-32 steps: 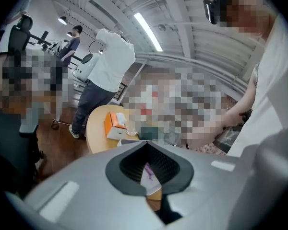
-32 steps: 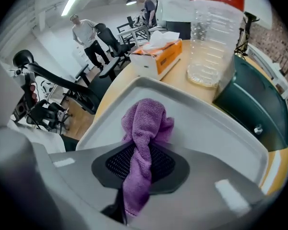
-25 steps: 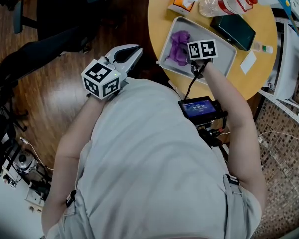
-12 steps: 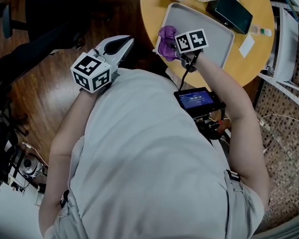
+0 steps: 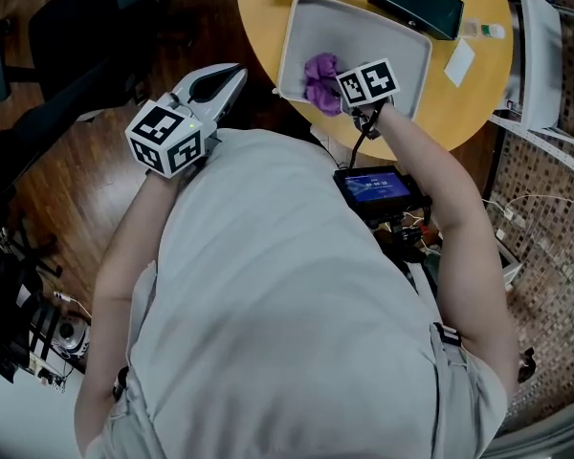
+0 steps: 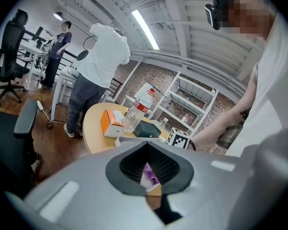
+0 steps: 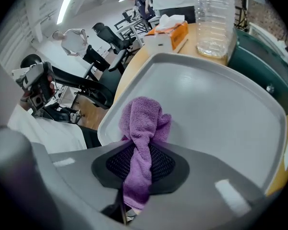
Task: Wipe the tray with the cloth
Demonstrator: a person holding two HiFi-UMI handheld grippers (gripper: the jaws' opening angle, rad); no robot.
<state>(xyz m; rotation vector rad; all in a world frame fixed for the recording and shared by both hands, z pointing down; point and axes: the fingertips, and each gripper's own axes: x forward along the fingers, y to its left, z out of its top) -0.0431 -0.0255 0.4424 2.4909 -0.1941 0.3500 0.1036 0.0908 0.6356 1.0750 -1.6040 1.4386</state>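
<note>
A grey tray (image 5: 392,36) lies on the round wooden table (image 5: 459,94). My right gripper (image 5: 340,89) is shut on a purple cloth (image 5: 320,76), which rests on the tray's floor by its near left rim. In the right gripper view the cloth (image 7: 143,121) runs up between the jaws of the gripper (image 7: 140,150) and bunches on the tray (image 7: 221,109). My left gripper (image 5: 231,76) hangs off the table's left edge over the floor. In its own view the left gripper (image 6: 147,147) has its jaws together and holds nothing.
Beyond the tray stand an orange tissue box (image 7: 169,32), a clear bottle (image 7: 214,18) and a dark green case (image 5: 416,0). A white shelf (image 5: 555,55) flanks the table at the right. A black office chair (image 5: 86,27) is at left. People stand (image 6: 98,75) behind the table.
My right gripper has dragged the cloth across the tray toward its near left rim. The left gripper has shifted slightly beside the table, still closed.
</note>
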